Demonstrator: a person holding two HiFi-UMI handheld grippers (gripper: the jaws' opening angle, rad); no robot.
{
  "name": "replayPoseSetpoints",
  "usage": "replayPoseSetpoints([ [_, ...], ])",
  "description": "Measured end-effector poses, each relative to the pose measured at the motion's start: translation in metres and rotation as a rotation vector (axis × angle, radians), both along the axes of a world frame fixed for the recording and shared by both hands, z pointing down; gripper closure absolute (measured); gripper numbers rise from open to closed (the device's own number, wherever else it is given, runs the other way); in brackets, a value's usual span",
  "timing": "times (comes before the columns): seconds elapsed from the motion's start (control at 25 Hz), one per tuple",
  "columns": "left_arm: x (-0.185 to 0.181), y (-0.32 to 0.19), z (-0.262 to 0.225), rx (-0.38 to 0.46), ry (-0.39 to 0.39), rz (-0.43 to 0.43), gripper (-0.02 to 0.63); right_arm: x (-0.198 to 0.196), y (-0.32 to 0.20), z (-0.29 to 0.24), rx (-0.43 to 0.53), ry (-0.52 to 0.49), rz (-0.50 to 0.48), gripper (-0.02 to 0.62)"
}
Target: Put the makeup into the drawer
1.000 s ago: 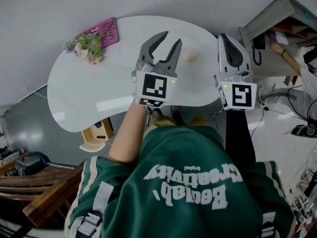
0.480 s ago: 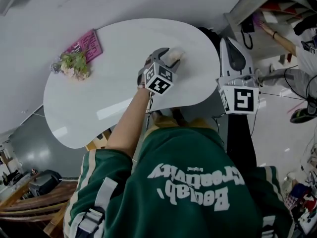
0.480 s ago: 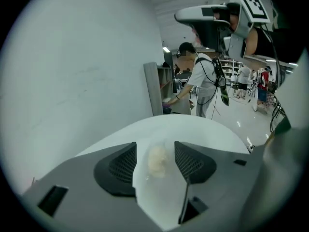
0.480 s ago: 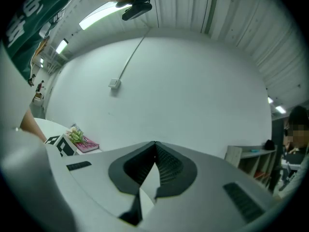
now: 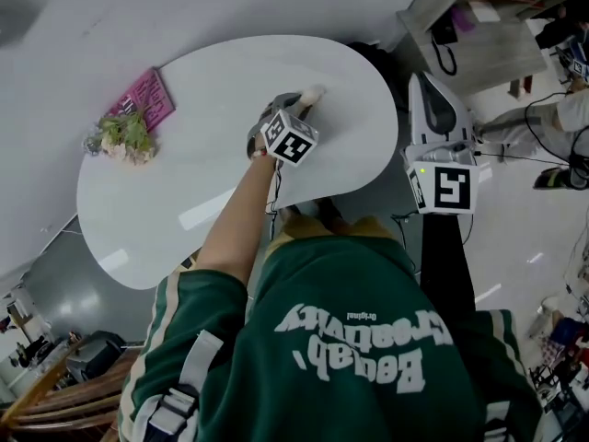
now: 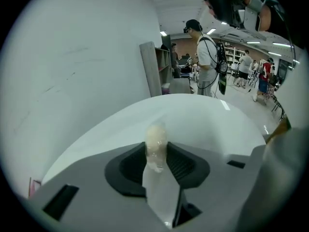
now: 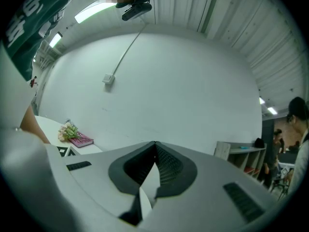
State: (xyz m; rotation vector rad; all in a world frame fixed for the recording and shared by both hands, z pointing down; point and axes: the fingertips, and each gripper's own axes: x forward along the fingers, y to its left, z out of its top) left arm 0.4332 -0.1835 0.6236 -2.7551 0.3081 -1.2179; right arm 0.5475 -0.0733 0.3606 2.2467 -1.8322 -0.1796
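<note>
A small pale cream makeup item (image 5: pixel 314 92) lies on the white oval table (image 5: pixel 184 164), near its far right side. My left gripper (image 5: pixel 307 100) is tilted down over it with its marker cube toward me. In the left gripper view the makeup item (image 6: pixel 156 143) sits between the dark pads (image 6: pixel 181 164), which touch it on both sides as the jaws are closing. My right gripper (image 5: pixel 426 81) hangs off the table's right edge, held level. Its jaws (image 7: pixel 154 144) meet at the tips with nothing between them.
A pink book (image 5: pixel 145 97) and a bunch of flowers (image 5: pixel 118 138) lie at the table's far left. A grey shelf unit (image 5: pixel 479 35) stands at the right beyond the table. Wooden furniture (image 5: pixel 46 394) shows at the lower left. People stand in the room behind (image 6: pixel 207 57).
My left gripper came down from above the table onto the makeup item and its jaws narrowed around it. The right gripper shifted a little beside the table edge.
</note>
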Motion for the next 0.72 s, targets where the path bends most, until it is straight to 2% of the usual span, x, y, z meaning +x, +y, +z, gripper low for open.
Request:
replayPoseSetpoints([
  [0.16,-0.003,-0.006,-0.034,0.025,0.087,-0.049,0.469,-0.002,-0.005,-0.015,0.055,-0.009,-0.006,0.586],
  [0.36,-0.015,-0.022,-0.108,0.079,0.266,-0.146,0.471,-0.018,-0.025,-0.026,0.088,0.001,-0.069,0.586],
  [0.72,-0.067,-0.041,-0.245,0.285,0.537,-0.290,0.471,-0.063,-0.065,-0.051,0.149,0.011,-0.216,0.586],
])
